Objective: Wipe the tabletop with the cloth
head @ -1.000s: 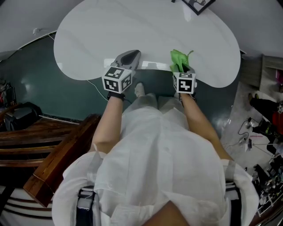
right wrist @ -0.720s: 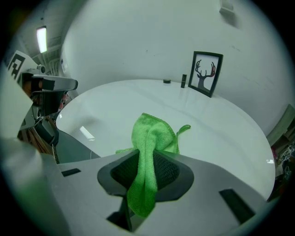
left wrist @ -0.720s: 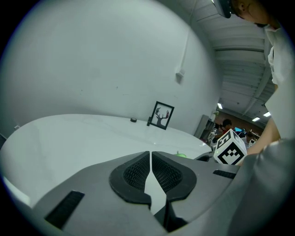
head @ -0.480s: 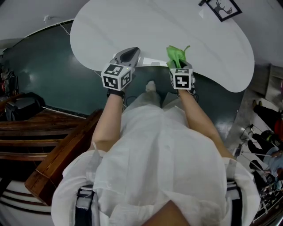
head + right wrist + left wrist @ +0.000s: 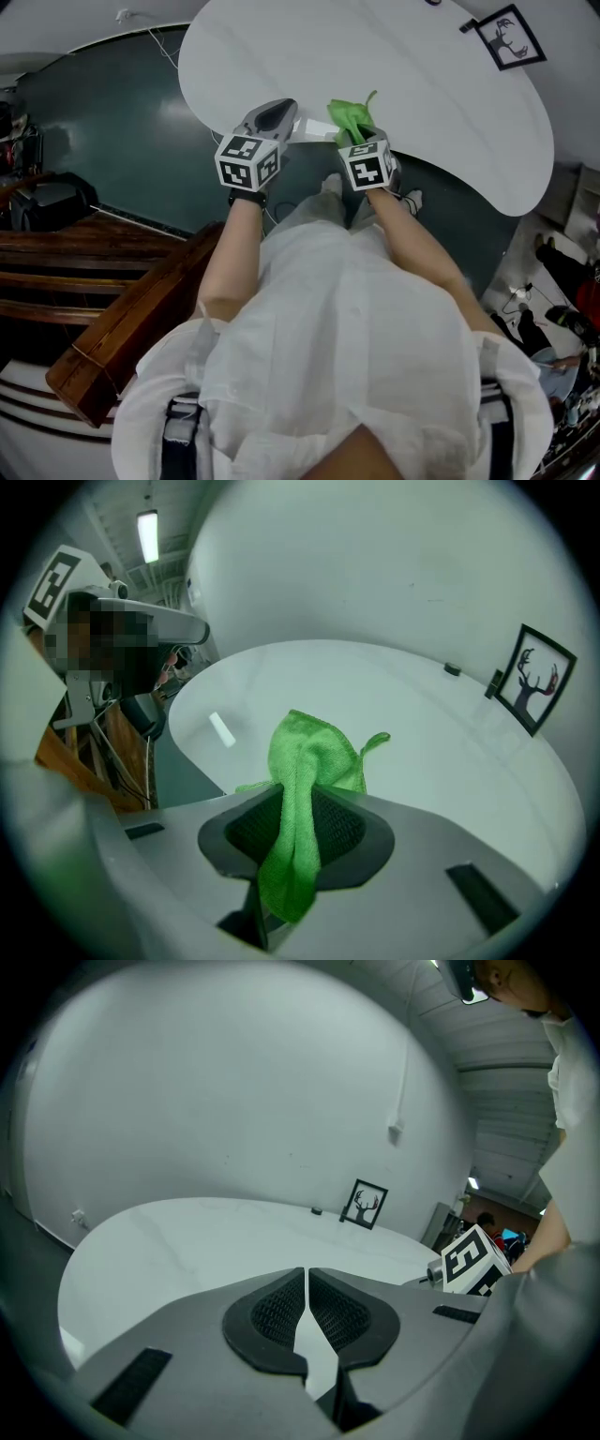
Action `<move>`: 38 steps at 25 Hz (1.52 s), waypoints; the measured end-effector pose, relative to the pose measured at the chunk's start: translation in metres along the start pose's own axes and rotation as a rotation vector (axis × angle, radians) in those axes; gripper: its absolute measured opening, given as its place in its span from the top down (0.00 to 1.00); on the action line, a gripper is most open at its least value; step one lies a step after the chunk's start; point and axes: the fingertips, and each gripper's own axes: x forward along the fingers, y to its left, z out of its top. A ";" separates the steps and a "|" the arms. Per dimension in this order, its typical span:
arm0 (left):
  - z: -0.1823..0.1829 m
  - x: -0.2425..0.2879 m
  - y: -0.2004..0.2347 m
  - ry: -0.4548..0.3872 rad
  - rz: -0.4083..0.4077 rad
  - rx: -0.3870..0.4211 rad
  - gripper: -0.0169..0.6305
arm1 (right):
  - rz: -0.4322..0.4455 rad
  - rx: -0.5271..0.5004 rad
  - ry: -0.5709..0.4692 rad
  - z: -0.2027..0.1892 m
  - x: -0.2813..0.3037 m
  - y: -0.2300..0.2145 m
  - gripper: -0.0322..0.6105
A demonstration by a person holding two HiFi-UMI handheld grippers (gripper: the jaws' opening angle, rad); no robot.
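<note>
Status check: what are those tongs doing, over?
Right tongs shut on green cloth. Left tongs shut, empty. Tabletop ahead open; framed picture far back.

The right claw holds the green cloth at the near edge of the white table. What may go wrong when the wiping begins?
1. The cloth is pinched as a narrow bunch in the right claw, so little fabric may reach the tabletop, and the hard claw tips might scrape it.
2. The picture frame stands upright near the table's far edge; a wide sweep could knock it over.
</note>
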 end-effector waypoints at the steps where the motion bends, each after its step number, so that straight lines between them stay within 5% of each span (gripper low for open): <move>1: 0.000 -0.005 0.005 -0.003 0.011 -0.005 0.94 | 0.019 -0.030 0.001 0.005 0.003 0.010 0.82; 11: 0.000 -0.055 0.050 -0.031 0.145 -0.057 0.94 | 0.231 -0.233 0.020 0.044 0.027 0.095 0.82; 19: 0.001 -0.092 0.076 -0.065 0.252 -0.064 0.94 | 0.617 -0.265 0.073 0.045 0.023 0.185 0.82; 22: 0.016 -0.098 0.083 -0.102 0.280 -0.052 0.94 | 0.678 -0.255 0.030 0.059 0.013 0.192 0.82; 27: 0.056 -0.088 0.078 -0.164 0.281 -0.008 0.94 | 0.638 -0.168 -0.082 0.092 -0.004 0.149 0.82; 38: 0.114 -0.038 0.027 -0.257 0.140 0.093 0.94 | 0.288 0.045 -0.361 0.116 -0.074 -0.030 0.82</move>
